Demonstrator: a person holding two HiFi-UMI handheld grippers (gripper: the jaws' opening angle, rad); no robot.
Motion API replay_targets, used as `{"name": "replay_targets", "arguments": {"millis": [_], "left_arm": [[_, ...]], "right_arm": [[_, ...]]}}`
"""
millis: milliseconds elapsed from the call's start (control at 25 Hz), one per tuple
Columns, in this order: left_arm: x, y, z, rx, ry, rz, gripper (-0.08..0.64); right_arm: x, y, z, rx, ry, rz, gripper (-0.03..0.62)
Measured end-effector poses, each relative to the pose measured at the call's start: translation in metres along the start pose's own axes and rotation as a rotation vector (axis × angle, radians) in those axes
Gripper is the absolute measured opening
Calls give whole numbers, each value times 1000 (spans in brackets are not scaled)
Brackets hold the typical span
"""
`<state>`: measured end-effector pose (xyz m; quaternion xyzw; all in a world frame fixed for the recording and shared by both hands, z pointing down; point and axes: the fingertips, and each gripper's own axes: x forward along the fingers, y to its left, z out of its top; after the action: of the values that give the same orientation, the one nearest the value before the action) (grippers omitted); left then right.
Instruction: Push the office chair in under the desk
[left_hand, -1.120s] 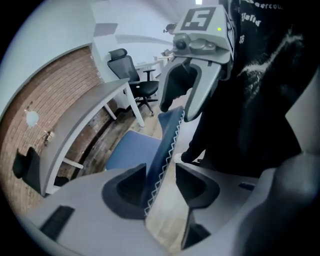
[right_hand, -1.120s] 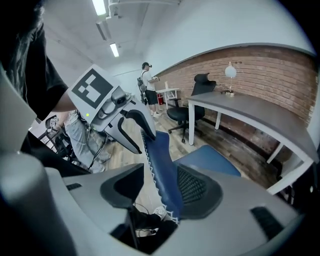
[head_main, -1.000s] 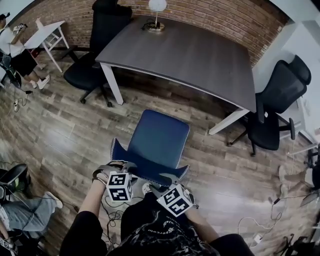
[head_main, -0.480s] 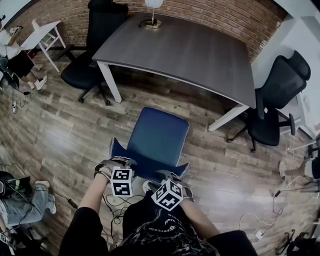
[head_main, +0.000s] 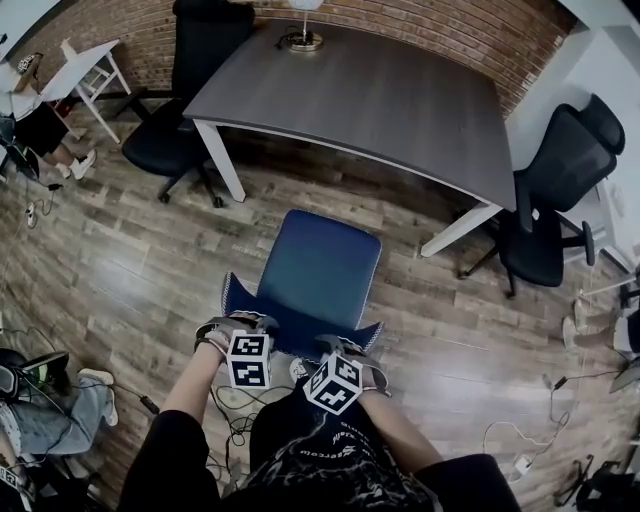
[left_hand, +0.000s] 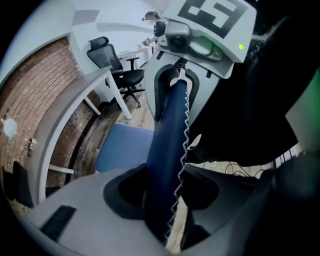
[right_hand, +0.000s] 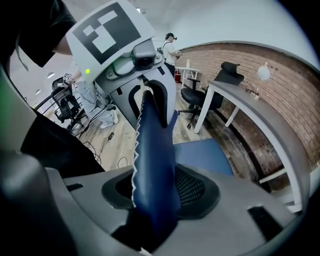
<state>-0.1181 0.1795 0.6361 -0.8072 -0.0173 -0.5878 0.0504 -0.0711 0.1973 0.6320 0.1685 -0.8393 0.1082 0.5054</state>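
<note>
Looking down, we see the blue office chair (head_main: 318, 268) standing on the wooden floor (head_main: 120, 270) just in front of us, wholly outside the grey desk (head_main: 380, 100). Its long axis runs from the backrest (head_main: 300, 338) at our side up to the seat's front edge. That axis is turned slightly to the right, and the front edge faces the desk's near long side between the two white desk legs (head_main: 225, 160). Seat and desk are near but apart. We hold both arms forward and a little bent, forearms (head_main: 195, 385) converging on the backrest's top edge, marker cubes (head_main: 249, 360) turned upward. Our left gripper (head_main: 240, 322) sits on the left part of that edge and our right gripper (head_main: 345, 350) on the right part, close beside each other. In the left gripper view the jaws are closing with the stitched blue backrest edge standing between them, pads against its padding. In the right gripper view the jaws are likewise closing on the same edge, which fills the gap between the pads, so each gripper has hold of the backrest.
</note>
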Motion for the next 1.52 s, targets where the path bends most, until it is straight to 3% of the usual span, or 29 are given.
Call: {"name": "replay_targets", "arguments": {"millis": [160,520,1080,1520], "left_arm": [[3,0,-1,-36,-11,-14,170],[13,5,-4,-41,-13,-29,137],[9,16,-1,-19,-37,43,123],[11,26,1,-28,-33,44,126]], "right_arm": [[6,-1,-1,8,14,-2,178],[8,-5,-2,5,-1,-38,144],[7,-10,0,-9,-9,-65,100],[7,-22,0,-13,-9,-68,97]]}}
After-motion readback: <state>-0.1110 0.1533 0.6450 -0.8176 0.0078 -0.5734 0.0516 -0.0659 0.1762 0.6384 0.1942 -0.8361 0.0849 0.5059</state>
